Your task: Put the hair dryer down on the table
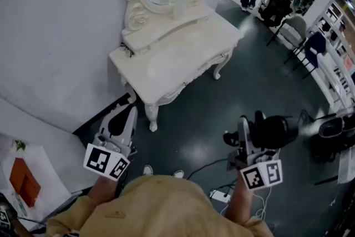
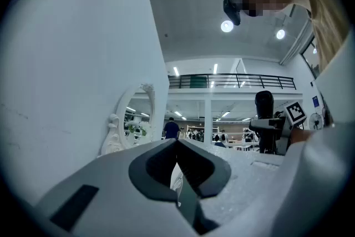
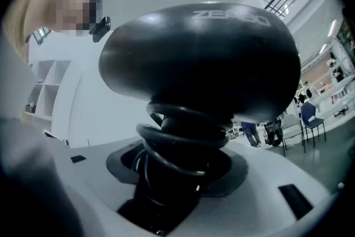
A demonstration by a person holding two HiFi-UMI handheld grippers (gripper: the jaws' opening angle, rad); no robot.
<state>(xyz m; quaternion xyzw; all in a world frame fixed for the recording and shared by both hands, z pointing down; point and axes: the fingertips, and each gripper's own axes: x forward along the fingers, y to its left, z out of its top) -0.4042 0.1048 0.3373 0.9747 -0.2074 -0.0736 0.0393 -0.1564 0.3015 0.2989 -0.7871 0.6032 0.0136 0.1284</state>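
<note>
Where the head view looks down, the hair dryer [image 1: 274,130] is held in the air by the right gripper [image 1: 242,129], well apart from the white dressing table [image 1: 183,58]. The left gripper [image 1: 123,116] is carried nearer that table. In the left gripper view, its jaws are seen closed together with nothing between them. In the right gripper view, the jaws are clamped on the hair dryer's handle, around which the black cord [image 3: 183,139] is coiled.

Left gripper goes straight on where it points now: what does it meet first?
Probably the ornate white dressing table, around its near corner leg, straight ahead of the left gripper. Nothing shows between them, though depth is unclear.
</note>
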